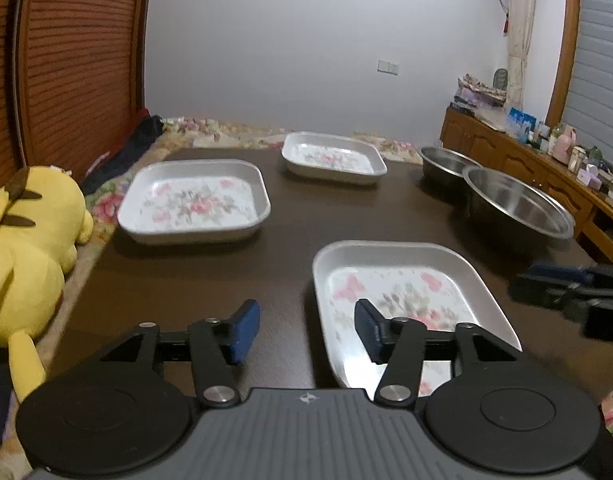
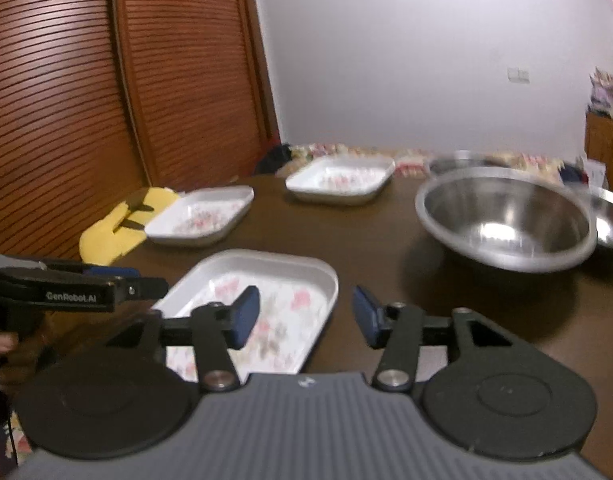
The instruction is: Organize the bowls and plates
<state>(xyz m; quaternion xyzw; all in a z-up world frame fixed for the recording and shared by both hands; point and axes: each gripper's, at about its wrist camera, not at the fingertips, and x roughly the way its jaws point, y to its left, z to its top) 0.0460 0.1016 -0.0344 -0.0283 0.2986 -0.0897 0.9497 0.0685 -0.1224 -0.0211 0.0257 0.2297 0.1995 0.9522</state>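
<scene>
Three white square plates with pink flower prints lie on the dark table (image 1: 226, 280): a near plate (image 1: 406, 292), a left plate (image 1: 194, 200) and a far plate (image 1: 332, 158). A large steel bowl (image 1: 514, 204) stands at the right with a smaller steel bowl (image 1: 446, 162) behind it. My left gripper (image 1: 306, 328) is open, straddling the near plate's left rim. My right gripper (image 2: 306, 316) is open, straddling the right rim of the near plate (image 2: 266, 288). In the right wrist view the large bowl (image 2: 506, 220) sits ahead to the right, and the left gripper (image 2: 142, 279) enters from the left.
A yellow plush toy (image 1: 30, 248) lies off the table's left edge on floral bedding (image 1: 226, 132). Louvred wooden doors (image 1: 66, 60) stand at the left. A cluttered wooden sideboard (image 1: 526, 152) runs along the right. Another steel bowl (image 2: 610, 220) shows at the far right.
</scene>
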